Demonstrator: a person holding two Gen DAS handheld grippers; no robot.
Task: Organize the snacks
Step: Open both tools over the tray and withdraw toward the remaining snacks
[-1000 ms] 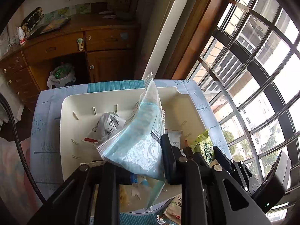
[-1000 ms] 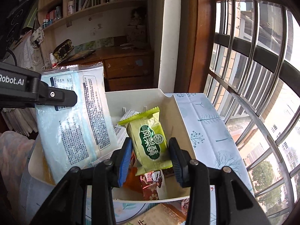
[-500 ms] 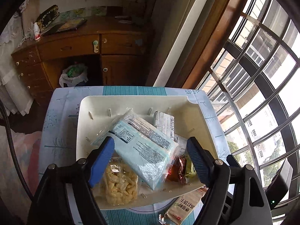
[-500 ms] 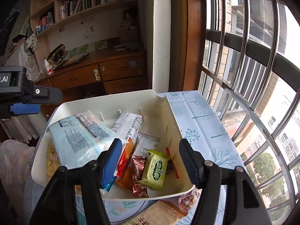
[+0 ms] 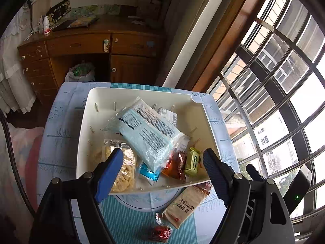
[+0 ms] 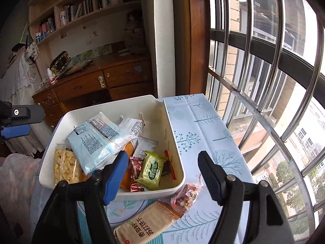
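A white bin [image 5: 85, 122] [image 6: 174, 142] stands on the patterned tablecloth with several snacks in it. A pale blue bag [image 5: 146, 130] [image 6: 95, 140] lies across the top of them. A green packet [image 5: 193, 160] [image 6: 152, 168] lies near the right wall and a clear bag of yellow puffs [image 5: 124, 168] [image 6: 65, 166] at the left. My left gripper [image 5: 162, 154] hangs open above the bin's near edge, holding nothing. My right gripper [image 6: 163, 158] is over the bin's near right corner, its jaws opening with nothing between them.
A beige cracker pack [image 5: 184, 205] [image 6: 146, 223] lies on the cloth in front of the bin. Beside it are a clear bag of red sweets [image 6: 184, 197] and a single red sweet [image 5: 160, 232]. Window bars [image 6: 254, 81] run close along the right, and a wooden desk [image 5: 81, 46] stands behind.
The left gripper let go of the pale blue bag and the right let go of the green packet; both now lie in the bin. Both grippers opened wide and drew back and up.
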